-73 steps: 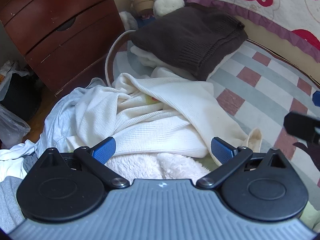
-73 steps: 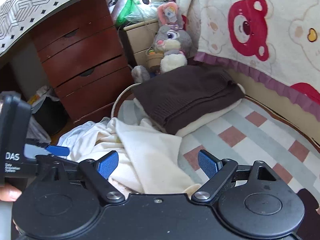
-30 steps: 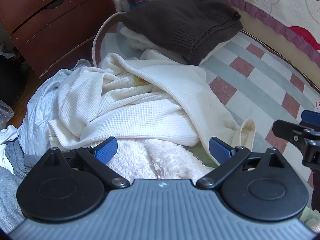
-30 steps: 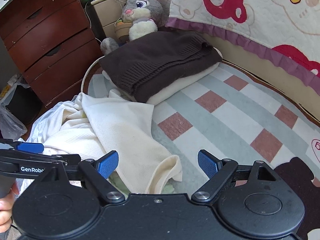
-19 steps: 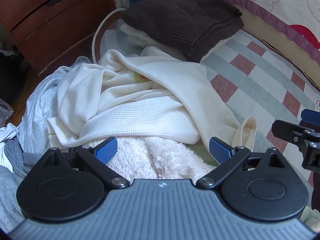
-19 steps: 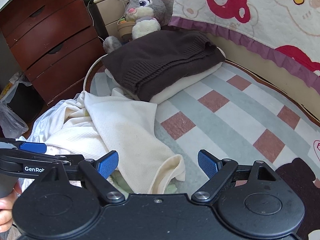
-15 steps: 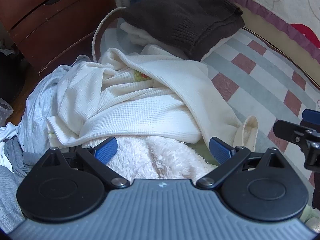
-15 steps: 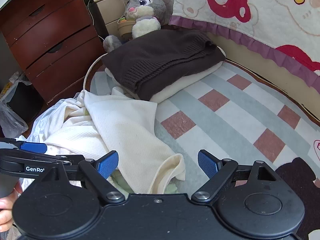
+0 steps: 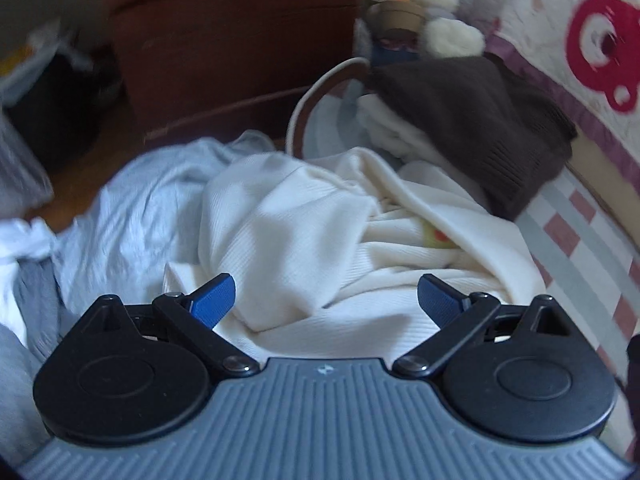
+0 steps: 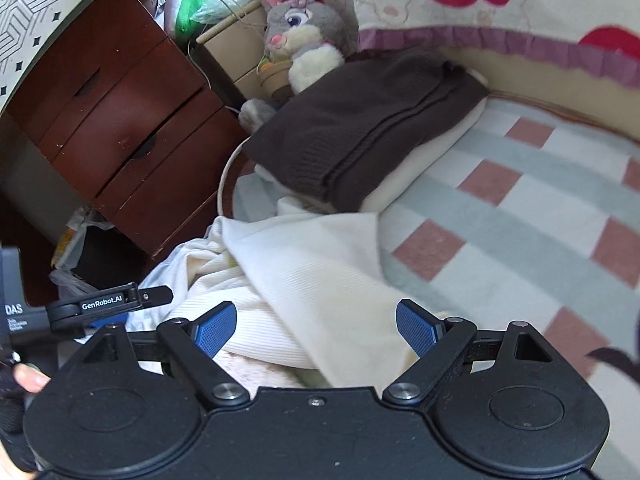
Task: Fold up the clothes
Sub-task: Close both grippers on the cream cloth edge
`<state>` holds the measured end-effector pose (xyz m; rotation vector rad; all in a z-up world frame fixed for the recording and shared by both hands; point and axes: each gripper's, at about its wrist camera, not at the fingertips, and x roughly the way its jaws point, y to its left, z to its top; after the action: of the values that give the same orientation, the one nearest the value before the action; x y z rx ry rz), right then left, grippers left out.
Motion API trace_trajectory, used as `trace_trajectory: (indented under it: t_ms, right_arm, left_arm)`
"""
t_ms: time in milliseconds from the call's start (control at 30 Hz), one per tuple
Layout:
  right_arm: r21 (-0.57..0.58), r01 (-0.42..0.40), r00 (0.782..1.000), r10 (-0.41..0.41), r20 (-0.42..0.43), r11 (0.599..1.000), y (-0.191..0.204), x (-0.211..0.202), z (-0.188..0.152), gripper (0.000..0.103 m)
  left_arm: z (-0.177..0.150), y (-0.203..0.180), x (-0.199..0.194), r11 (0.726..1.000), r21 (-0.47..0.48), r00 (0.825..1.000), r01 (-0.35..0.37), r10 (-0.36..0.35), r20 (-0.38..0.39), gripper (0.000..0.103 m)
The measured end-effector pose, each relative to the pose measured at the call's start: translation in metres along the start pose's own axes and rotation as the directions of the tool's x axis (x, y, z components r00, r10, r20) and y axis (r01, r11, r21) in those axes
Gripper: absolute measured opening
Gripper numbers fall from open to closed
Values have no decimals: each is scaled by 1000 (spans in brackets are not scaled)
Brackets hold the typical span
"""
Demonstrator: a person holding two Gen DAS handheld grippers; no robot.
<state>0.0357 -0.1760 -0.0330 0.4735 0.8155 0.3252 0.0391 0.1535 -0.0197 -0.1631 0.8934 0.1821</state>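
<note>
On a checked rug [image 10: 500, 216] beside a red-brown dresser [image 10: 132, 128], the crumpled cream garment [image 9: 320, 240] lies near its left edge. Left gripper [image 9: 326, 296] and right gripper [image 10: 316, 326] hover spread wide, empty. Left view is blurred.

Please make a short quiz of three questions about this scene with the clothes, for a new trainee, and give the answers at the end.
1. True or false: the left gripper is shut on the cream waffle-knit garment.
2. Which item lies on top of the folded stack near the plush rabbit? A) the brown knit sweater B) a red towel C) a pair of jeans
3. Fill in: the right gripper hangs open above the cream garment, which partly lies on the ______ rug.

Key: 1 false, both grippers are open and hold nothing; 2 A; 3 checked.
</note>
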Motion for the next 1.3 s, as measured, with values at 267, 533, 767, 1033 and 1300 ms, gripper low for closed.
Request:
trace_trajectory:
  t_ms: [267,533,767,1033,1300]
  right_arm:
    - [19,-23,996,25,-88,1000,9,56,13,90]
    - [217,-37,991,64,-121,976,-8,112,32,91]
    - [235,36,986,3,-166,971,-20,167,41,103]
    - [165,-119,984,138,-112,979,0,172,41,49]
    - [68,-278,961,278,9,958,31,91,45,34]
  left_arm:
    - [-3,28,27,995,51,996,-88,88,10,64]
    - [4,49,54,997,0,996,83,-83,-34,82]
    - [8,59,81,960,-84,958,266,-273,-84,103]
    - [8,33,102,936,-42,932,349,-351,-93,27]
    - [8,-11,42,937,195,946,290,-311,88,13]
